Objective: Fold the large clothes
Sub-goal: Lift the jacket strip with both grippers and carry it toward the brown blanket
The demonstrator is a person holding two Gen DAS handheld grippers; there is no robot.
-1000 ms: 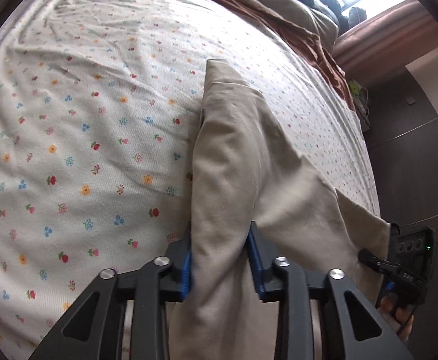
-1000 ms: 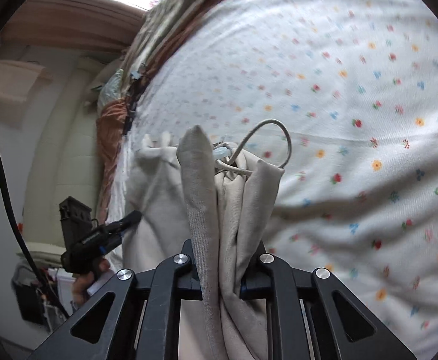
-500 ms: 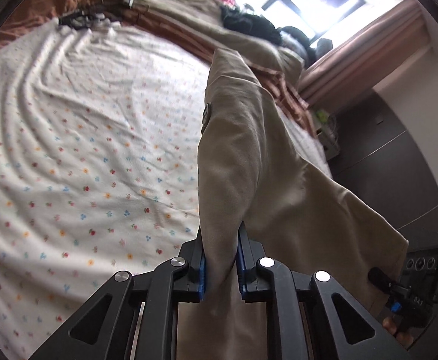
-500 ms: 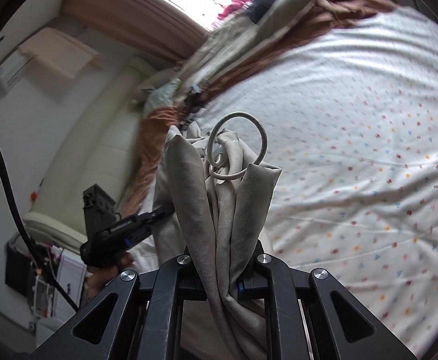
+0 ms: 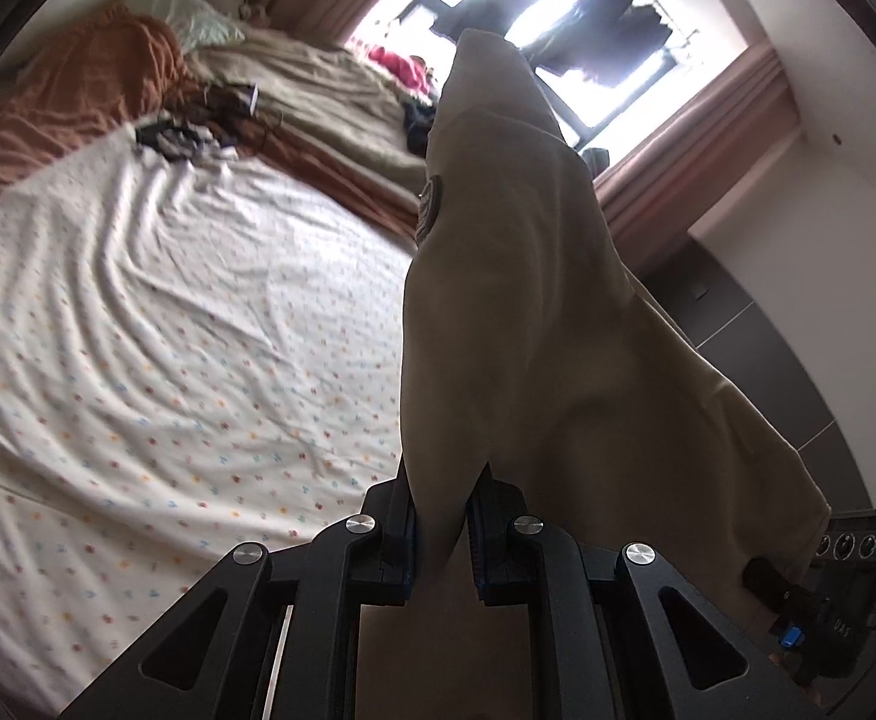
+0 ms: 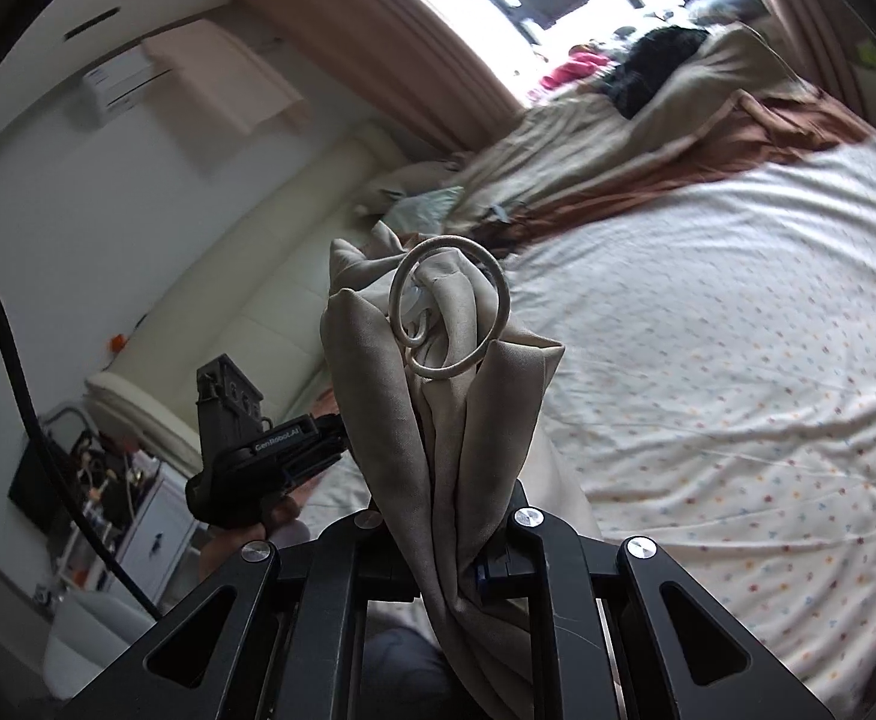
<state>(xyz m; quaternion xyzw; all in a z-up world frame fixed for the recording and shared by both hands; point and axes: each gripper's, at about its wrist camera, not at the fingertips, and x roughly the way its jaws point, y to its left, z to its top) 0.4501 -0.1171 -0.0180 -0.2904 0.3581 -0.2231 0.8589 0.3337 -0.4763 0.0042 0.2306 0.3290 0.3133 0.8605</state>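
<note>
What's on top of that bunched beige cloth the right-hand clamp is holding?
A pale drawstring loop curls over the top of the beige garment, which the right hand-held gripper pinches. Where the cord is attached is hidden inside the folds.

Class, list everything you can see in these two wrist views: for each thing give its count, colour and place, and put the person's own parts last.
beige garment: one, held up above the bed, clamped by both grippers.
drawstring loop: one, off-white, at the top of the bunched garment in the right view.
floral bedsheet: one, white with small coloured dots, covering the bed.
brown blanket: one, rust brown, at the far end of the bed.
tan blanket: one, beige, beside the brown one.
dark clothes: one pile, black, near the window.
window: one, bright, behind the bed.
left gripper: one, black, shut on the garment.
right gripper: one, black, shut on the garment.
</note>
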